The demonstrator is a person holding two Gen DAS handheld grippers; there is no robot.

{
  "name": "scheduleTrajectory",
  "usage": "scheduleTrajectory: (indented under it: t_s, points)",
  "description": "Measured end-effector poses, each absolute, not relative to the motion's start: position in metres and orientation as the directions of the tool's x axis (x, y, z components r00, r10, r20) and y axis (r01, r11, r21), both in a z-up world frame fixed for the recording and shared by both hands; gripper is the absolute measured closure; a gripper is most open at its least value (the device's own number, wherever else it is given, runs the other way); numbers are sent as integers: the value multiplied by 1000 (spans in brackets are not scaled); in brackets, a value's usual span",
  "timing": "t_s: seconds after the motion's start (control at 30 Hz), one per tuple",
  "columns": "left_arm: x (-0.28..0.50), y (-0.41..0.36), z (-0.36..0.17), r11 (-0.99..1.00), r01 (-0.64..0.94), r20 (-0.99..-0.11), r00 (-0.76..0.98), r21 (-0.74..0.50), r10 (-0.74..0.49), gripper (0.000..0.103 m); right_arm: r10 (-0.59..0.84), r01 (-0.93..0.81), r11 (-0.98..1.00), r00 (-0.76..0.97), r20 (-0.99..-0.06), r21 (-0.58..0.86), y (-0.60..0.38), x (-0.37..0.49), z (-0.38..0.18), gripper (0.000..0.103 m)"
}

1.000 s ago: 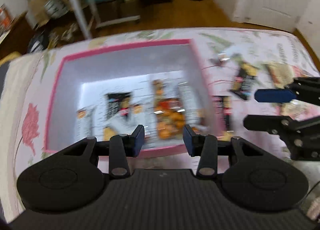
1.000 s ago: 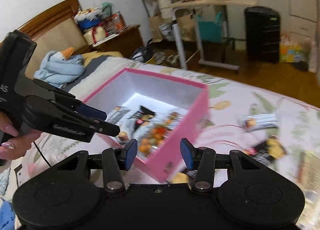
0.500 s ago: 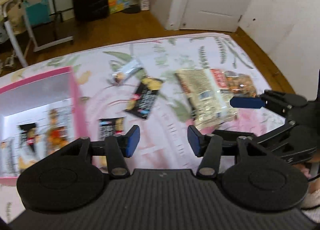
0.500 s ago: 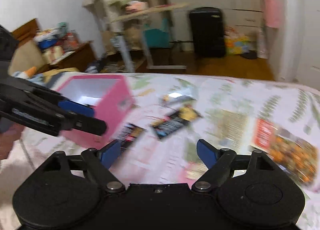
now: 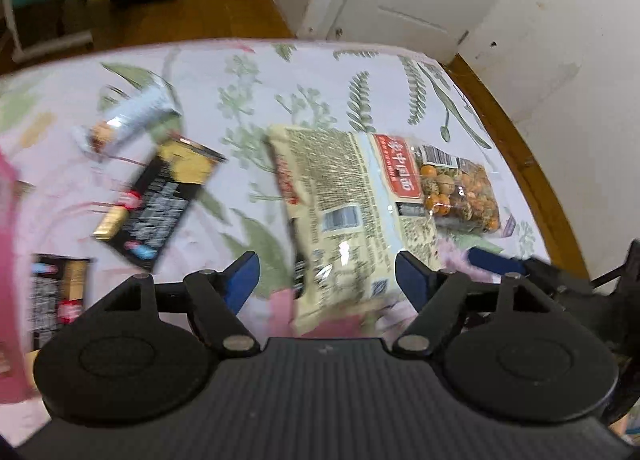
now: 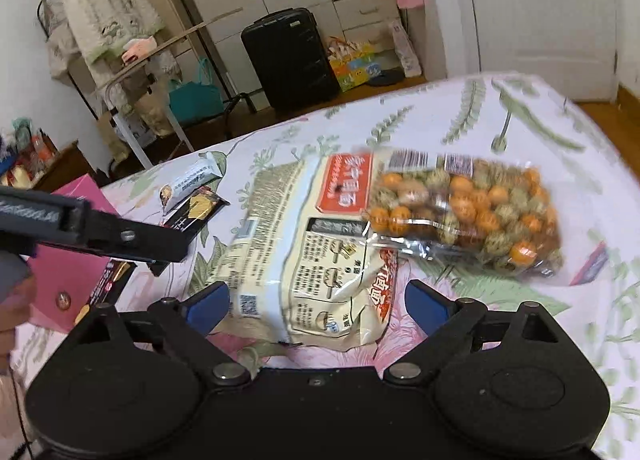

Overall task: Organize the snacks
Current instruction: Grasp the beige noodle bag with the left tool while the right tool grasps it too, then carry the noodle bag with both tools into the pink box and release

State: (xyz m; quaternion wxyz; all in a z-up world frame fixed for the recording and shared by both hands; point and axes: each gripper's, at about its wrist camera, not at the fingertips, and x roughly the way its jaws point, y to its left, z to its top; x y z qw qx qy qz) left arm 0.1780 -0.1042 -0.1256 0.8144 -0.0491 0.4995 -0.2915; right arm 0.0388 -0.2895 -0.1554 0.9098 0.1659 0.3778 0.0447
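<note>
We are reaching for the cream noodle packet point(image 6: 304, 256) at frame centre, right gripper point(image 6: 316, 300) and left gripper point(image 5: 326, 280) both opening and empty; next we should be straddling its near edge.

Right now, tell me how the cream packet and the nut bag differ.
The cream packet is opaque and printed with text; the nut bag is clear, showing orange and green balls. The cream packet is larger and lies nearer both grippers. Both lie flat on the floral sheet, overlapping.

Pink box point(image 6: 76, 260): cut off by left edge, partly behind left gripper point(image 6: 132, 236). Black snack packets point(image 5: 160, 195): motion-blurred, print unreadable. Noodle pack point(image 5: 340, 219): near end hidden behind gripper body.
</note>
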Motion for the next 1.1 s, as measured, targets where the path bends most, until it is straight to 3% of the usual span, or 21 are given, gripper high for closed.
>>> scheduleTrajectory:
  t_s: [0.27, 0.53, 0.67, 1.1]
  points:
    - [203, -147, -164, 829, 437, -825, 275, -350, -493, 29, 261, 25, 918, 715, -648, 397, -300, 59, -184, 3]
    - [210, -145, -178, 832, 317, -801, 261, -455, -538, 27, 282, -33, 923, 738, -613, 383, -289, 70, -187, 0]
    - [202, -151, -170, 829, 382, -810, 265, -409, -522, 36, 284, -27, 923, 721, -632, 383, -280, 73, -183, 0]
    - [144, -139, -142, 867, 434, -880, 274, -246, -387, 34, 434, -130, 880, 613, -661, 457, -244, 40, -163, 0]
